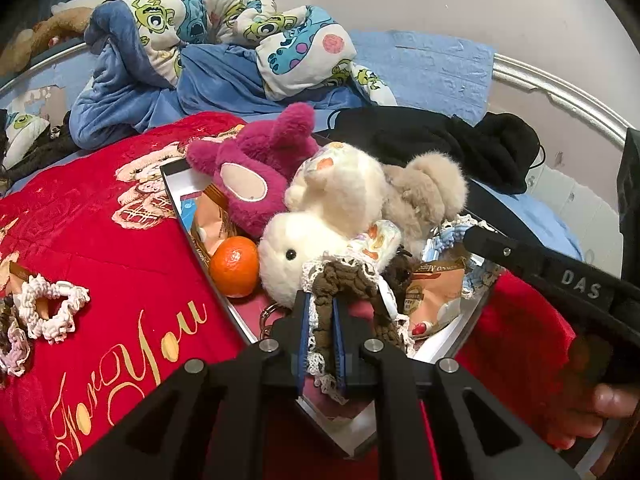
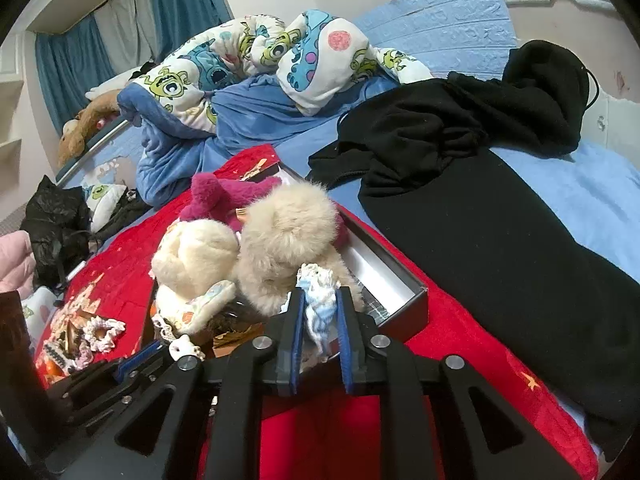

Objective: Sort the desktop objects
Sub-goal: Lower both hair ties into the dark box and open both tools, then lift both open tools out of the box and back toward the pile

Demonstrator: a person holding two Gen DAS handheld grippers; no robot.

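The left gripper (image 1: 320, 304) is clamped on a brown crocheted scrunchie (image 1: 340, 280) over the open box (image 1: 176, 200). The right gripper (image 2: 320, 300) pinches a blue-and-white scrunchie (image 2: 318, 308) above the same box, beside the beige plush (image 2: 288, 236), on a red blanket (image 1: 100, 240).

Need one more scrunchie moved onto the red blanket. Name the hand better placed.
Left, probably. The left gripper grips the brown scrunchie nearest the scrunchie pile; the right gripper sits farther away.
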